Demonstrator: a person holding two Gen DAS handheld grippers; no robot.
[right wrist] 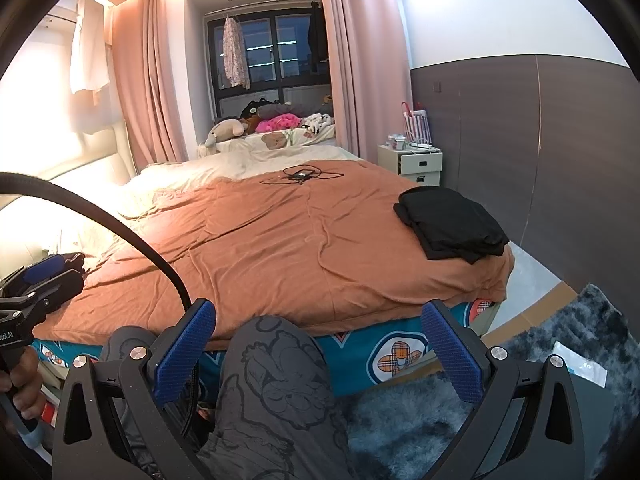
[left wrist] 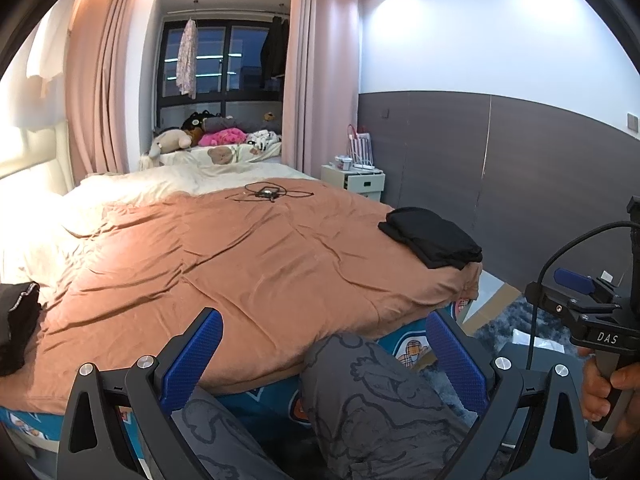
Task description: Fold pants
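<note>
A folded black pair of pants (left wrist: 434,237) lies on the right corner of the orange bedspread (left wrist: 224,256); it also shows in the right wrist view (right wrist: 452,223). Another black garment (left wrist: 16,322) lies at the bed's left edge. My left gripper (left wrist: 324,330) is open and empty, held short of the bed's near edge. My right gripper (right wrist: 318,320) is open and empty, also short of the bed. The right gripper shows at the right of the left wrist view (left wrist: 580,292). The left gripper shows at the left of the right wrist view (right wrist: 38,280).
A cable and small device (left wrist: 266,192) lie far on the bed. Stuffed toys (left wrist: 216,136) sit by the window. A white nightstand (left wrist: 354,178) stands right of the bed. A grey shaggy rug (right wrist: 560,344) covers the floor. The person's grey-trousered knees (right wrist: 276,364) are below the grippers.
</note>
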